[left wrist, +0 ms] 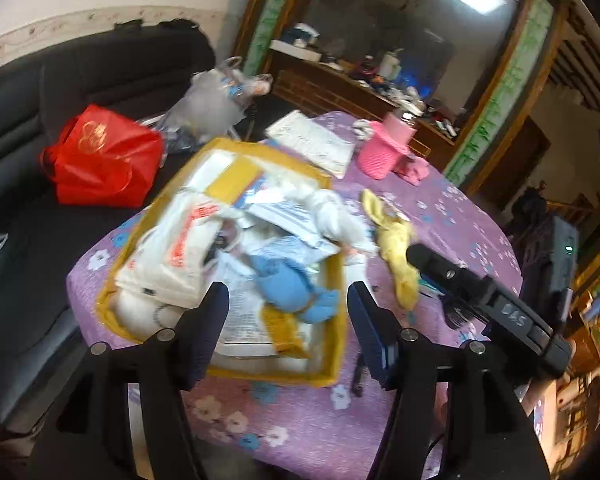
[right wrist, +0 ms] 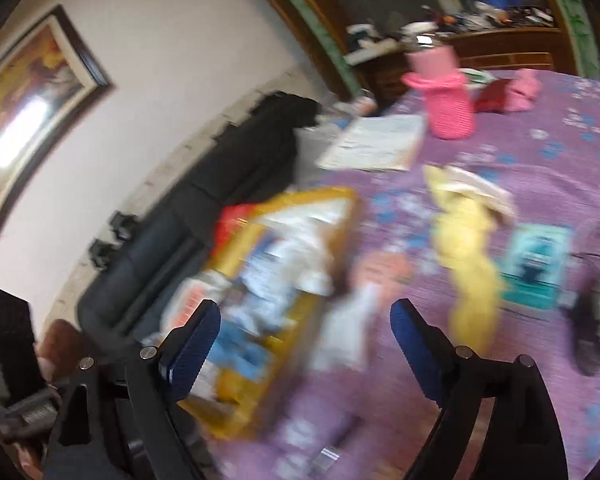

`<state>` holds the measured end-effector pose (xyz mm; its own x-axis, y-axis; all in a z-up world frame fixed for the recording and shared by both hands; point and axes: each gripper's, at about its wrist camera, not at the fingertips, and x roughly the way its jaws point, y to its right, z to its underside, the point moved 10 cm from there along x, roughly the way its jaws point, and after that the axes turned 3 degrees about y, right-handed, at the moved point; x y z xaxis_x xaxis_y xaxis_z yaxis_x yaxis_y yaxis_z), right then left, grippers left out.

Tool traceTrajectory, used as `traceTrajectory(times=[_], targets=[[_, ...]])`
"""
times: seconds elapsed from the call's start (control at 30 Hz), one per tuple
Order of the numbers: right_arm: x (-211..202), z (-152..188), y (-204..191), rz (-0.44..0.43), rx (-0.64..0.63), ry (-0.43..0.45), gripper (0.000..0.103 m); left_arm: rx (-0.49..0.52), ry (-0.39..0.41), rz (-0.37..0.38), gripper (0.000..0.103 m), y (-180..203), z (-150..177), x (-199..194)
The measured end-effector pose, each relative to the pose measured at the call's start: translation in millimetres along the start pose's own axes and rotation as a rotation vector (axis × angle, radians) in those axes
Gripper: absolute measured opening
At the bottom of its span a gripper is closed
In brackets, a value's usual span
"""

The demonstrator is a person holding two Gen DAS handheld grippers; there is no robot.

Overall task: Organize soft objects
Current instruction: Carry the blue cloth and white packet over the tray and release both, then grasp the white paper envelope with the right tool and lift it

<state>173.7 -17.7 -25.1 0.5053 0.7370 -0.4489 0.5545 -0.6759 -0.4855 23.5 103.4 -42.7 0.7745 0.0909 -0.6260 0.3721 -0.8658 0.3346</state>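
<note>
Both the left gripper (left wrist: 286, 308) and right gripper (right wrist: 306, 336) gape empty; the yellow toy (left wrist: 396, 248) lies lengthwise away from them.

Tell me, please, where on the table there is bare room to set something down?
Free: the purple cloth between the yellow toy and the pink holder, and the near strip below the box. Crowded: the box itself, heaped full, and around the papers.

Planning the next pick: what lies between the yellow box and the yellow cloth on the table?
In the left wrist view, a white cloth spills over the box rim toward the yellow cloth; otherwise bare purple tablecloth.
</note>
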Motion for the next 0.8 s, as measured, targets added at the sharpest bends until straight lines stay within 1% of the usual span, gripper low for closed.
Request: traceTrajectory(times=[0.07, 0.13, 0.27, 0.37, 0.43, 0.53, 0.57, 0.63, 0.67, 0.73, 0.77, 0.8], targets=[[-6, 8, 22, 0.075, -0.019, -0.058, 0.089, 0.034, -0.012, 0.035, 0.06, 16, 5, 2], [-8, 15, 38, 0.127, -0.013, -0.091, 0.089, 0.058, -0.02, 0.047, 0.06, 30, 8, 6], [12, 35, 53, 0.161, 0.01, -0.195, 0.086, 0.072, -0.046, 0.088, 0.06, 51, 11, 11], [24, 44, 59, 0.187, 0.01, -0.242, 0.085, 0.099, -0.043, 0.085, 0.06, 58, 12, 11], [27, 45, 62, 0.185, 0.016, -0.235, 0.085, 0.106, -0.052, 0.082, 0.06, 59, 15, 12], [30, 44, 63, 0.162, 0.002, -0.236, 0.091, 0.104, -0.064, 0.074, 0.06, 56, 18, 15], [30, 45, 63, 0.161, -0.013, -0.243, 0.091, 0.101, -0.067, 0.073, 0.06, 55, 18, 16], [25, 47, 64, 0.175, -0.013, -0.269, 0.09, 0.085, -0.077, 0.076, 0.06, 52, 19, 18], [21, 47, 61, 0.166, -0.003, -0.274, 0.087, 0.077, -0.079, 0.085, 0.06, 52, 19, 18], [6, 31, 44, 0.108, -0.014, -0.231, 0.086, 0.077, -0.081, 0.095, 0.06, 53, 21, 19], [-2, 23, 44, 0.114, -0.027, -0.212, 0.086, 0.082, -0.084, 0.098, 0.06, 53, 21, 20], [-3, 11, 42, 0.14, -0.044, -0.187, 0.086, 0.086, -0.088, 0.1, 0.06, 54, 22, 22]])
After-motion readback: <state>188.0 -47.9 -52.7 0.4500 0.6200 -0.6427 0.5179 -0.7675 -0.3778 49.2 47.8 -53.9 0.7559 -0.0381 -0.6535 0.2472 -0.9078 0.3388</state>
